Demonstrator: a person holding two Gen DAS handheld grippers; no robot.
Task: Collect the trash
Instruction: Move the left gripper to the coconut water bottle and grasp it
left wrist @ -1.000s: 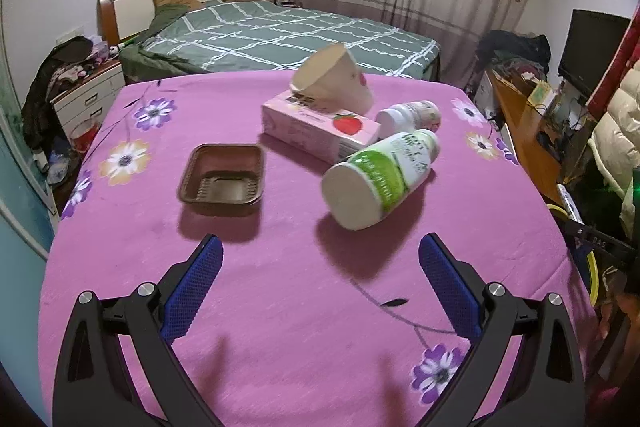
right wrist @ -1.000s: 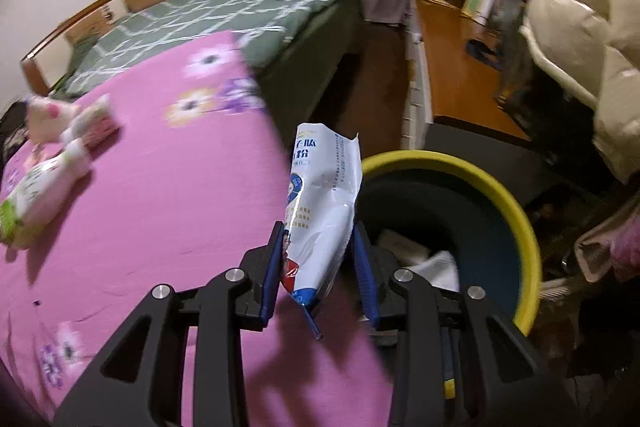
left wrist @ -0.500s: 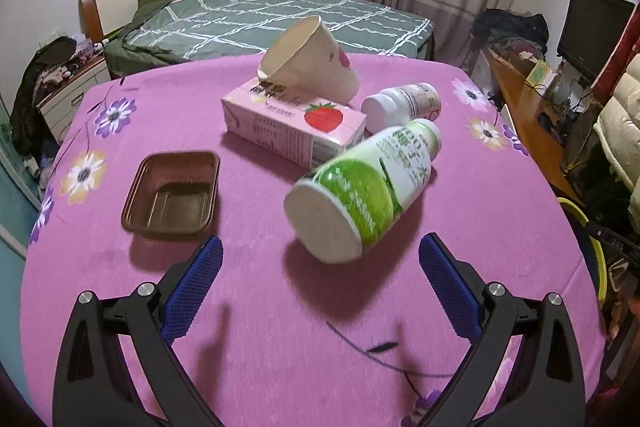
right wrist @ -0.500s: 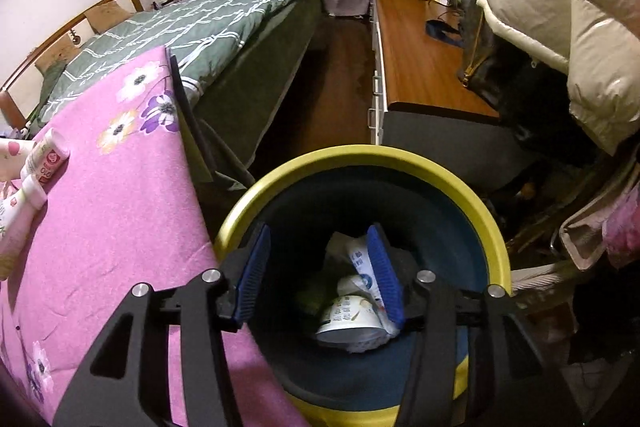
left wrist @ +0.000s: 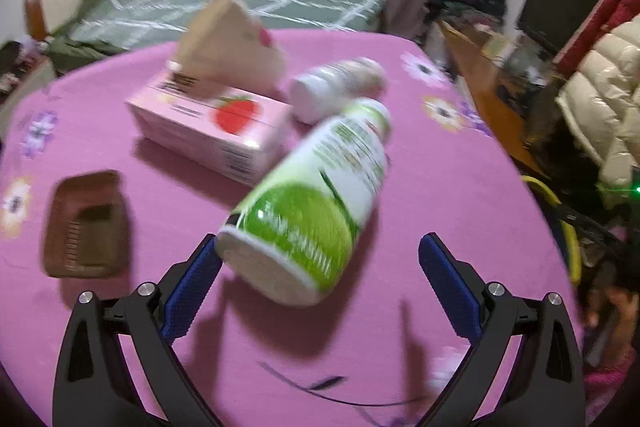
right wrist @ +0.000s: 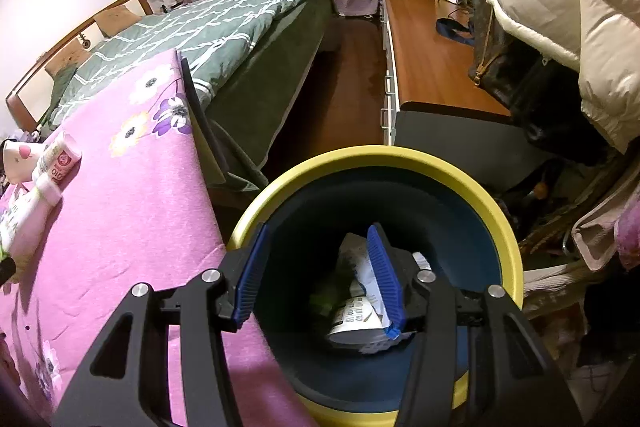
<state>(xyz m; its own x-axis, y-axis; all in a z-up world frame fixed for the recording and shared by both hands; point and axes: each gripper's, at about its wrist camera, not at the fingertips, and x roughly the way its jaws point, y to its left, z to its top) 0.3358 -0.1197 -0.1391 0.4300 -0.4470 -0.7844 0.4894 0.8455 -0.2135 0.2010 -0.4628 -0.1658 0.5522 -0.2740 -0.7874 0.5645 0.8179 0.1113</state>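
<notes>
In the left wrist view a green and white bottle (left wrist: 316,199) lies on the pink flowered tablecloth (left wrist: 120,307). My left gripper (left wrist: 320,279) is open, with the bottle's base between its blue pads and against the left pad. Behind lie a pink strawberry carton (left wrist: 208,127), a paper cup (left wrist: 232,51), a small white bottle (left wrist: 336,87) and a brown plastic tray (left wrist: 86,223). In the right wrist view my right gripper (right wrist: 320,275) is open and empty over the yellow-rimmed bin (right wrist: 400,163). A white and blue pouch (right wrist: 360,291) lies inside the bin.
The bin stands on the floor at the table's right edge, next to a wooden desk (right wrist: 424,43) and a white puffy coat (right wrist: 560,7). A green bed (right wrist: 208,27) lies beyond the table. The bin's rim (left wrist: 560,219) shows in the left wrist view.
My right gripper swung over the bin, opened and dropped the white and blue pouch into it. My left gripper moved forward until the green bottle's base came between its pads.
</notes>
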